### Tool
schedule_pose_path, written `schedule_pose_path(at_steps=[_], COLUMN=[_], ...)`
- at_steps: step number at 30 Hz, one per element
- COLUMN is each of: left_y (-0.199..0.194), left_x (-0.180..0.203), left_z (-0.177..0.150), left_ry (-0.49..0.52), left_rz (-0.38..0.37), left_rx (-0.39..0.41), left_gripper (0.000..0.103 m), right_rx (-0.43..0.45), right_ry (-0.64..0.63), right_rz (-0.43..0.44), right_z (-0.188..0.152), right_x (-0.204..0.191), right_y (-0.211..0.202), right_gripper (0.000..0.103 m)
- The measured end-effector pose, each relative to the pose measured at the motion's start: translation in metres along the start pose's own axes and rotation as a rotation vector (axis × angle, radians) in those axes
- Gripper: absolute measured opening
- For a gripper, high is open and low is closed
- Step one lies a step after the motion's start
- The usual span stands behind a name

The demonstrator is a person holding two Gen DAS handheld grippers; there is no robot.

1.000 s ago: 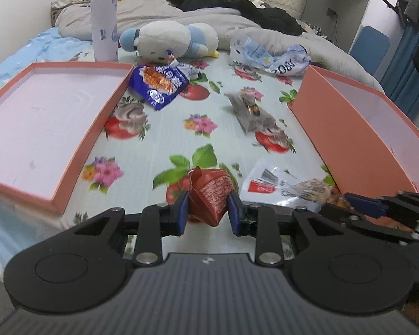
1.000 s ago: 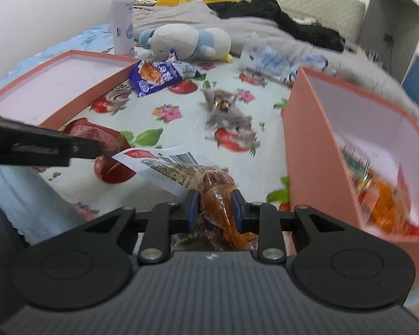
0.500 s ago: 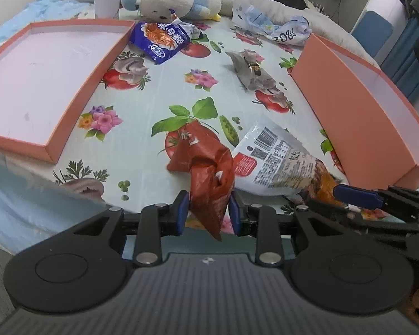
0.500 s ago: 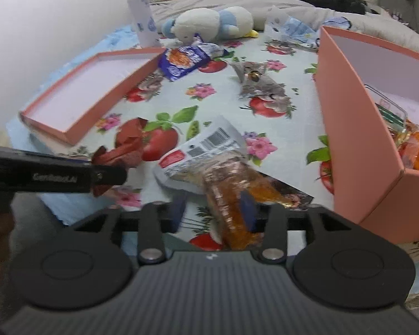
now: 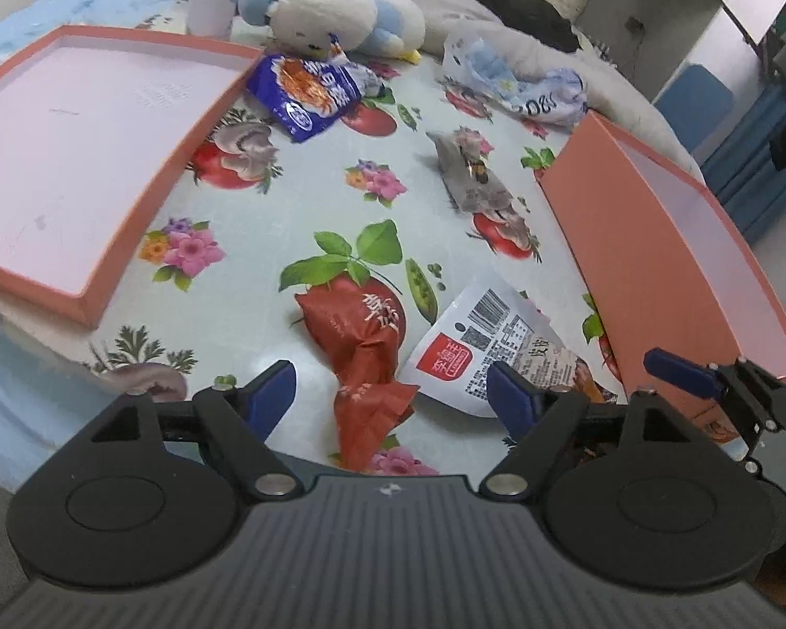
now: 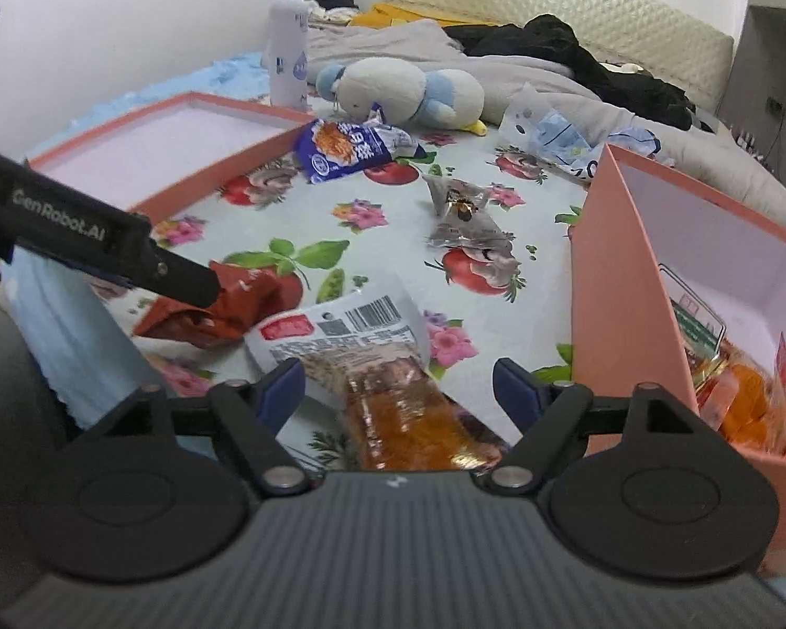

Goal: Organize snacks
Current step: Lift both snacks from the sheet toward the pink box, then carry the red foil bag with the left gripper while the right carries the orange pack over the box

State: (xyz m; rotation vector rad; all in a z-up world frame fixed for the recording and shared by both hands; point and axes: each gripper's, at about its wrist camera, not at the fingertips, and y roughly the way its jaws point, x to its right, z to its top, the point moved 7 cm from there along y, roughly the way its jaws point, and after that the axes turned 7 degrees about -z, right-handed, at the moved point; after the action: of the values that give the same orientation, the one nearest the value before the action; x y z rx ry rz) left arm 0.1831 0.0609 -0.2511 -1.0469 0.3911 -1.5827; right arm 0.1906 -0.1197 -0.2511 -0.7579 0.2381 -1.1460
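A crumpled red snack packet lies on the flowered cloth between the spread jaws of my left gripper, which are opening and do not touch it. Beside it on the right lies a white and clear packet with a barcode. In the right wrist view this same barcode packet rests between the jaws of my right gripper, which are opening too, free of it. The red packet shows there behind the left gripper's black finger. A blue noodle packet and a grey packet lie farther back.
A shallow salmon box lid lies at the left. A deep salmon box with several snacks inside stands at the right. A plush toy, a white bottle, a plastic bag and bedding sit behind.
Both grippers have opened wide and let go of their packets. The red packet and the barcode packet have dropped onto the cloth near its front edge.
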Motion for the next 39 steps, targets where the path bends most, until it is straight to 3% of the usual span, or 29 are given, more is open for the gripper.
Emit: schedule_pose_path(at_steps=[3,11,18,20,21,22,25,39], left_y=[0.011,0.032,0.057,0.058,0.058,0.058,0.052,-0.001], left_x=[0.0,0.001,-0.011,-0.011,-0.011,-0.012,-0.012,0.012], left_z=[0.0,0.006,0.003,0.003,0.003,0.003,0.004,0.011], left_ry=[0.015,0.053,0.065,0.082,0.083,0.078,0.064,0.027], left_rz=[-0.005,0.002,0.045,0.057,0.061,0.06,0.061,0.023], left_rx=[-0.022,-0.05,-0.116,-0.103,-0.101,-0.099,-0.081,0.05], left_gripper=[0.083,0.081,0.058,0.052,0.046,0.045,0.043,0.041], right_rx=[-0.038,-0.118,-0.154,-0.153,-0.156,-0.162,-0.167,-0.079], right_ry=[-0.041,-0.118,-0.103,-0.09,-0.075,-0.055,-0.003,0.207], right_rz=[0.042,0.052,0.081,0.078,0.082,0.084,0.066,0.003], right_z=[-0.004,-0.007,-0.012,-0.011,-0.01,-0.009,-0.005,0.016], right_x=[-0.005,-0.009,-0.013,-0.013,-0.013,-0.012,-0.007,0.017], right_y=[0.013,0.044,0.06,0.061,0.061,0.062,0.062,0.011], right_gripper=[0.081,0.081,0.08,0.077,0.069,0.062,0.054,0.049])
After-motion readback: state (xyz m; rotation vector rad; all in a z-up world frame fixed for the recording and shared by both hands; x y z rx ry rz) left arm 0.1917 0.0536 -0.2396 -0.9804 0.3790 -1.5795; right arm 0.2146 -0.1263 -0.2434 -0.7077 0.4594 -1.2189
